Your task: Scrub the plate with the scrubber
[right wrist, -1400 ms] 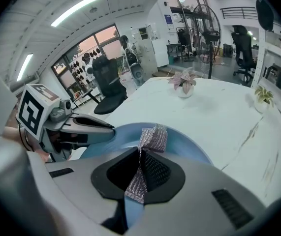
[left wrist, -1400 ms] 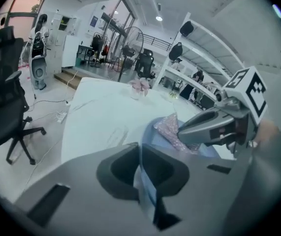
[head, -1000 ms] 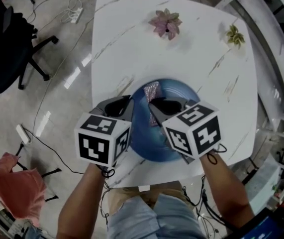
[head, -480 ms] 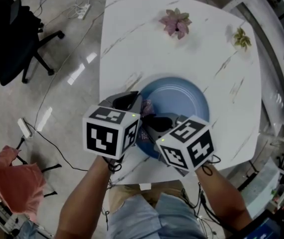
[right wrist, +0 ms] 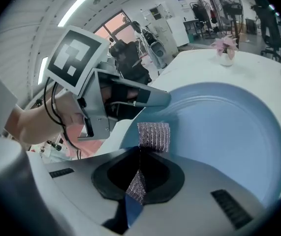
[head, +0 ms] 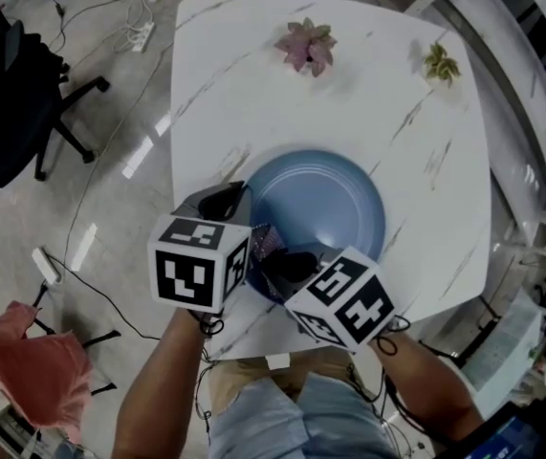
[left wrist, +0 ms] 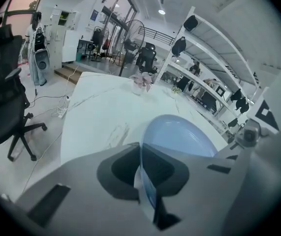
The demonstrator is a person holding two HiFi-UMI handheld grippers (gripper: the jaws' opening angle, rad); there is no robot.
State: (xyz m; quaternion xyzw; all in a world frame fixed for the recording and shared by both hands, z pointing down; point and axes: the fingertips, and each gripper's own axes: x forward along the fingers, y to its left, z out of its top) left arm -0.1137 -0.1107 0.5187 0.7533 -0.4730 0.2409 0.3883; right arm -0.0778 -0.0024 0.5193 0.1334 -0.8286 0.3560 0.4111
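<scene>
The blue plate (head: 325, 204) lies on the white marble table (head: 253, 94), near its front edge. My left gripper (head: 234, 204) is shut on the plate's left rim; the thin blue rim (left wrist: 142, 181) runs between its jaws, with the plate (left wrist: 179, 134) beyond. My right gripper (head: 274, 256) is shut on the metallic mesh scrubber (head: 263, 242), which presses on the plate's near-left part. In the right gripper view the scrubber (right wrist: 154, 135) sticks out of the right gripper (right wrist: 140, 154) onto the plate (right wrist: 229, 127), and the left gripper (right wrist: 130, 100) is just behind.
A pink potted plant (head: 306, 46) and a small yellow-green plant (head: 437, 63) stand at the table's far side. A black office chair (head: 14, 113), floor cables and a red cloth (head: 24, 361) are to the left. White shelving (head: 531, 113) runs along the right.
My right gripper has drawn the scrubber from the plate's far-left part toward its near-left rim, closer to the person. The left gripper has kept its hold on the rim.
</scene>
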